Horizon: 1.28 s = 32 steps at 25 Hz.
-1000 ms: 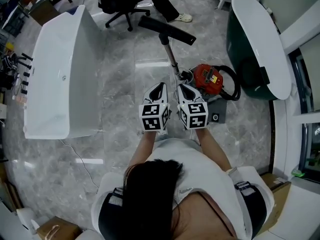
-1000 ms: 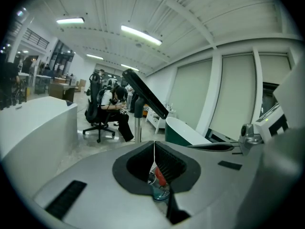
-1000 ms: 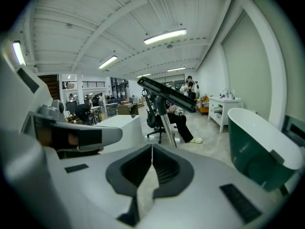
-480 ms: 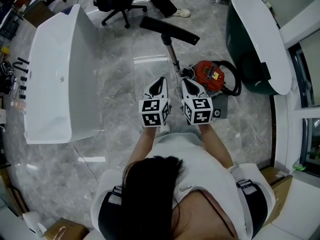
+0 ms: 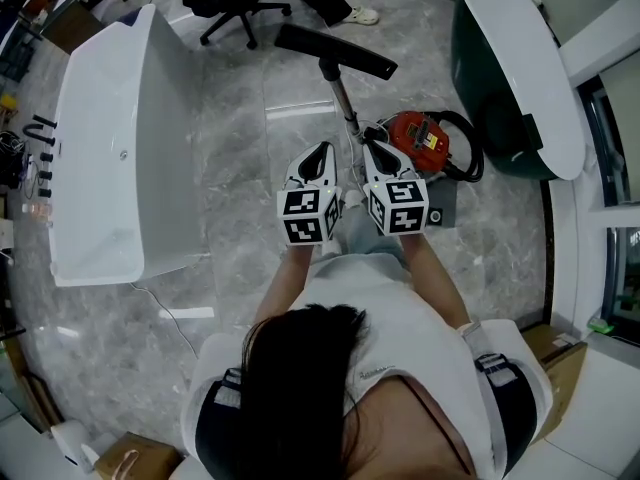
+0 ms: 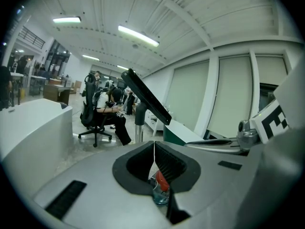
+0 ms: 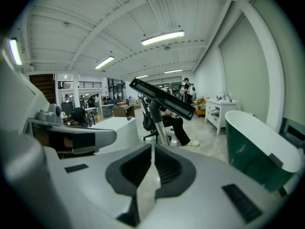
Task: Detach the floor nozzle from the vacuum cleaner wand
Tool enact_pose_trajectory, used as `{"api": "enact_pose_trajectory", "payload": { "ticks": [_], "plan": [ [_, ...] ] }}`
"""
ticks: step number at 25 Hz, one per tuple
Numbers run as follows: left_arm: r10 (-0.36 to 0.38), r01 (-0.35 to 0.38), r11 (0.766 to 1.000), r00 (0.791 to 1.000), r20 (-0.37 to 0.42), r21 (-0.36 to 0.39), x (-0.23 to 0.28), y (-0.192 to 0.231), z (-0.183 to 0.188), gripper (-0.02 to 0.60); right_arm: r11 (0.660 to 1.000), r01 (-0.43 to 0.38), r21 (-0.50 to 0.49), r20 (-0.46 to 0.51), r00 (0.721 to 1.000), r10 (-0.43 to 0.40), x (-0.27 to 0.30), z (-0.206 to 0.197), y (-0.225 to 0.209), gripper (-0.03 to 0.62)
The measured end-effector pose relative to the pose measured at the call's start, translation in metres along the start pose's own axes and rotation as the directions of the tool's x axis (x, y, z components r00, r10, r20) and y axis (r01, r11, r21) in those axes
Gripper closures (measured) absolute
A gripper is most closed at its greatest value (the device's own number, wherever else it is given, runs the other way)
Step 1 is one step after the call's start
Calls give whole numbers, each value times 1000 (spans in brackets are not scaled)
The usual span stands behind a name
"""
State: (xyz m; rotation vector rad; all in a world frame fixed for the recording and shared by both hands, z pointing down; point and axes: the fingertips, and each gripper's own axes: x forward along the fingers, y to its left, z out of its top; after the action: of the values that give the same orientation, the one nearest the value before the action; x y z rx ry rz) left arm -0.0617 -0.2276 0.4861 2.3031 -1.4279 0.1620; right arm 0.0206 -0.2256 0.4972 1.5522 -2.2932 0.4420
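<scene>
The left gripper [image 5: 318, 156] and right gripper [image 5: 374, 154], both clenched on nothing, have edged toward the wand [image 5: 343, 103]. The floor nozzle [image 5: 335, 51] sits at twelve o'clock from them; jaws kept closed may only push the wand over.

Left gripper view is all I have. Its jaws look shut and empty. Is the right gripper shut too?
Observer: Yes, the right gripper has its jaws together on nothing.
Operator: Where does the silver metal wand end?
Observer: From the black bar-shaped floor nozzle it runs to a red canister vacuum cleaner.
Operator: And the grippers?
Observer: Side by side; from above, the wand's lower end shows between the left gripper and the right.
</scene>
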Motion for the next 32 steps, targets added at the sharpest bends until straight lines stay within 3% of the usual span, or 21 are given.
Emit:
{"api": "enact_pose_trajectory", "payload": {
  "ticks": [17,21,26,32],
  "plan": [
    [49,-49,999,999,7,10,27,14,16,572,1000,6,-25,64,998,-4,25,39,-24,574],
    [56,-56,998,998,3,12,34,18,18,573,999,-5,-38,88,996,8,31,54,-29,496],
    [58,-58,998,998,-9,11,42,20,15,572,998,8,-66,111,994,-1,36,63,-37,476],
    [70,-70,998,997,-17,8,49,22,15,573,989,24,-148,137,991,-3,42,81,-43,407]
  ]
}}
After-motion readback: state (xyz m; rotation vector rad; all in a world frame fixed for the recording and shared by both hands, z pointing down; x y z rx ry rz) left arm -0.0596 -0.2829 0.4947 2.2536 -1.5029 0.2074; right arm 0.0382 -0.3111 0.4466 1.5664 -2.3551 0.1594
